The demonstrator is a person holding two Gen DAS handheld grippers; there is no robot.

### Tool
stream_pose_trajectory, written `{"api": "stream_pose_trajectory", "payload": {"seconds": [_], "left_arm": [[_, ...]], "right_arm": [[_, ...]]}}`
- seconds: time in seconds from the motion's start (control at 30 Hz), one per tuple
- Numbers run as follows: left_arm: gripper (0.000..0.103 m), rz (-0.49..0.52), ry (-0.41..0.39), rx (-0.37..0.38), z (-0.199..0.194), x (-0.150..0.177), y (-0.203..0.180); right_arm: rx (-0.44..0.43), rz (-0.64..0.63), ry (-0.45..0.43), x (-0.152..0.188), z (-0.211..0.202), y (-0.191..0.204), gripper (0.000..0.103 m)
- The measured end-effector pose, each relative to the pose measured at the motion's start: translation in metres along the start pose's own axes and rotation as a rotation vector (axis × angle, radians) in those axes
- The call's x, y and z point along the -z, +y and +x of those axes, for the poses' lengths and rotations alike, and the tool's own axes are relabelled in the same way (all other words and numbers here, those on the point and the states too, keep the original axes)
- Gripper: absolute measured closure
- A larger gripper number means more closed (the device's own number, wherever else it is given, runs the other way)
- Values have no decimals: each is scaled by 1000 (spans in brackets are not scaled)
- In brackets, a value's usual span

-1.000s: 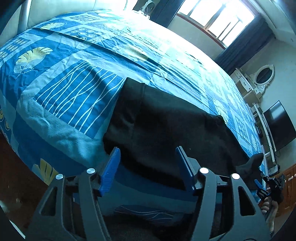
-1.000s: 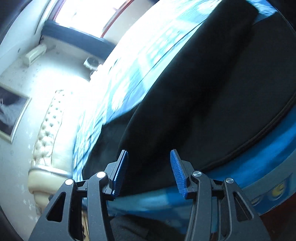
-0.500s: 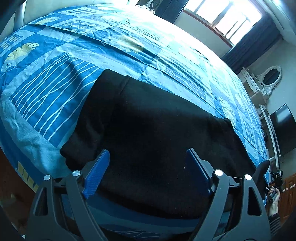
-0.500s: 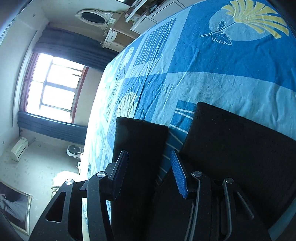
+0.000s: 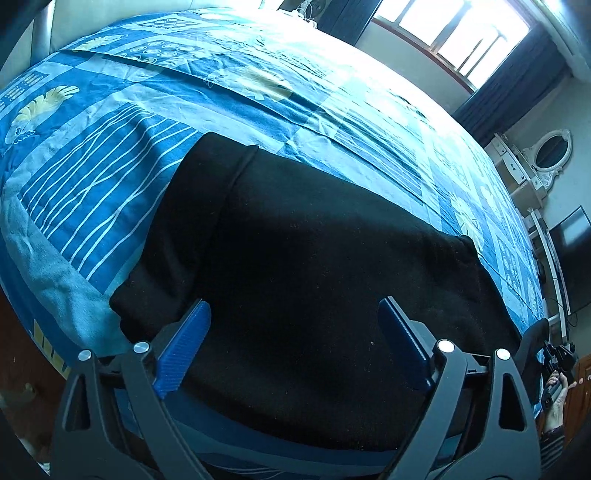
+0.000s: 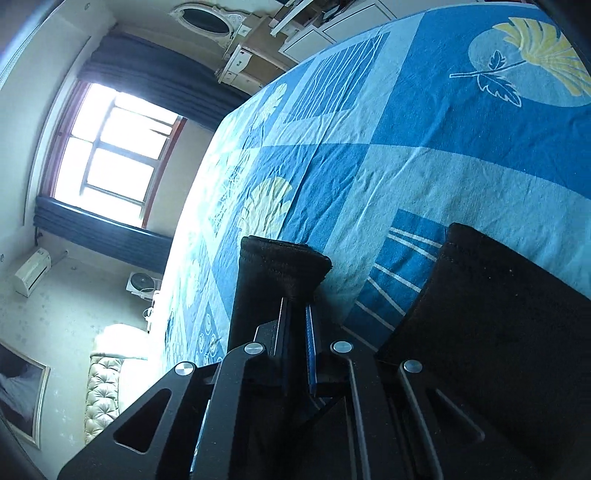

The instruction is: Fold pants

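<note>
The pants [image 5: 314, 280] lay soft and limp on the bed [image 5: 110, 177], so we judged the cuff the best hold. Our right gripper [image 6: 295, 306] had just closed on the leg cuff [image 6: 284, 262] at twelve o'clock; our left gripper [image 5: 295, 332] had just been opening, wide and empty, over the waist.

Left wrist view looks steeply down from the bed [image 5: 110, 192] edge, close over the pants [image 5: 314, 266], facing the window [image 5: 454, 33]; right wrist view sits low and rolled at a leg cuff [image 6: 284, 258], facing the same window [image 6: 110, 155], sharing pants [image 6: 498, 314] and bed [image 6: 424, 155].
</note>
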State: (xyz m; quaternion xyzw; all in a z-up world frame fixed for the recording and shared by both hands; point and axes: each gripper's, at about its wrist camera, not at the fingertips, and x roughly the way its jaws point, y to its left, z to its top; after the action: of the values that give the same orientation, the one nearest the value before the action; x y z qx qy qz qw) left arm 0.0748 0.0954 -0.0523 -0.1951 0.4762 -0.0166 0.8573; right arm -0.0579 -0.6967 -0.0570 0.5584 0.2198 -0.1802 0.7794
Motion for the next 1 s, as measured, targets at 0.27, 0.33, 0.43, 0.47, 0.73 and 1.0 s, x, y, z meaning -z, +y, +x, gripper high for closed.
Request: {"api": "stream_pose_trajectory", "payload": {"seconds": [0.27,0.33,0.43,0.47,0.73,1.0], "left_arm": [[11,8,6,4,-2,1,0],[11,8,5,3,-2,1,-1],[11,12,3,3,-2,1,-1],[11,14,3,3,-2,1,-1],[11,47,7,-18,-1,3,-5],[11,55,0,-23,1,4,-6]], "right_arm": [[-94,4,-92,0,-106,-10,97],[-79,23,-100,5,-127,-30,97],[-18,50,-92,16,-140,-64,98],[5,69,-81,20,-139,-77,98],[42,122,-35,29,-124,-124,92],[221,-176,-87,-1,-147,-68,72]]}}
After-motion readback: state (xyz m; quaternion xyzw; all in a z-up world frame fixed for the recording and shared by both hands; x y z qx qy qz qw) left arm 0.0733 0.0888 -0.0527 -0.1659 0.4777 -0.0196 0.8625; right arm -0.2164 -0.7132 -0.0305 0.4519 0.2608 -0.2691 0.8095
